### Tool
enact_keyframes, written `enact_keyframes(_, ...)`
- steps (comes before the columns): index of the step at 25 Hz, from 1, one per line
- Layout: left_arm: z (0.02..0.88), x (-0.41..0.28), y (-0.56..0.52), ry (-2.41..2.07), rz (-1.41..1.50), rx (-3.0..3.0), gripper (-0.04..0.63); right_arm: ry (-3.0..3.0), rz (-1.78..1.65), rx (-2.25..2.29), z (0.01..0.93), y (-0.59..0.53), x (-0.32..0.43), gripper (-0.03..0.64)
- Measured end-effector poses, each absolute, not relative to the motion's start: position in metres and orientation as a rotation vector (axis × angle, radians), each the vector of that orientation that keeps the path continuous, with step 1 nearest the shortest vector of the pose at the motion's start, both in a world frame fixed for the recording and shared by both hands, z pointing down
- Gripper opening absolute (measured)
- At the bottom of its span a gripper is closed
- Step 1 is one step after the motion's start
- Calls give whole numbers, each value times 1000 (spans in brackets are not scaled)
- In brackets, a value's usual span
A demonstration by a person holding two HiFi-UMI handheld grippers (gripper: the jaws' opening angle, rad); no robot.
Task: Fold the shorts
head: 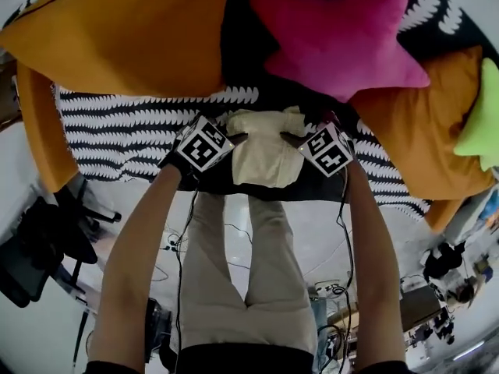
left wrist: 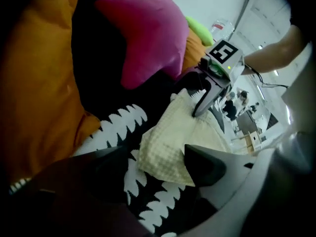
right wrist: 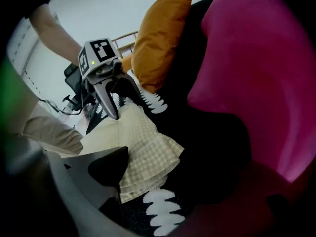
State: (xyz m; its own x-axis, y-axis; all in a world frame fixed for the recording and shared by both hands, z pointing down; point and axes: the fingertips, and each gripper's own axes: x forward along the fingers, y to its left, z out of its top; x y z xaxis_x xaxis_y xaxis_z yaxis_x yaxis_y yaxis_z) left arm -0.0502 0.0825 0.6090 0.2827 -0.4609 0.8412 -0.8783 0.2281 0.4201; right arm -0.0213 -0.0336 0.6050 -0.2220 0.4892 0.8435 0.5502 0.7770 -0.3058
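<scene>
Head view, shorts [head: 263,156]: pale checked cloth folded into a compact stack. It lies on the blanket close to the blanket's near edge, between the 2 grippers.
Long axis: a little longer than wide, running from the person toward the pillows. The wider end faces the pillows.
Layers: the right gripper view shows several folded edges stacked at the corner nearest that camera.
Left gripper [head: 234,139]: at the left side of the shorts, pointing steeply down. Its jaws are spread with 1 corner of the shorts between them, and the pads are not pressing on the cloth.
Right gripper [head: 295,140]: at the right side of the shorts, also pointing steeply down. Its jaws are spread over the layered corner and nothing is pinched. In the left gripper view its tip meets the cloth.
Blanket [head: 117,135]: black with white toothed stripes, under the shorts.
Pink star [head: 335,37]: a cushion just beyond the shorts.
Orange pillow [head: 125,29]: far left, behind the blanket.
Second orange pillow [head: 421,135]: to the right.
Green pillow [head: 477,115]: at the right edge.
Legs [head: 249,279]: in beige trousers, below the blanket's near edge.
</scene>
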Motion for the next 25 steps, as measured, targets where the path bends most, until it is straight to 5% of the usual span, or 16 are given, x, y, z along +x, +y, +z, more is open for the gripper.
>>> enact_keyframes(4,605,-57,80,-1403,437,1388,321,-1850,-92,-856,601,-27,-20,391)
enact_keyframes(6,593,-39,83,-1421,480,1442,204,-1847,-140,-896,591,-13,-1,259)
enact_keyframes(8,581,-16,88,-1417,548,1506,131,-1838,-193,-924,582,-1,21,211)
enact_keyframes(15,530,14,82,-1481,591,1732,103,-1840,-257,-1005,546,-2,54,100)
enact_keyframes(17,518,24,80,-1462,643,1832,95,-1822,-264,-1012,545,-5,54,134)
enact_keyframes(20,505,37,77,-1407,720,1965,94,-1769,-260,-1043,550,-8,44,383)
enact_keyframes(22,500,43,74,-1373,769,2038,94,-1709,-258,-1116,553,-3,34,457)
enact_keyframes(25,495,48,71,-1321,849,2136,92,-1549,-323,-1255,559,11,21,469)
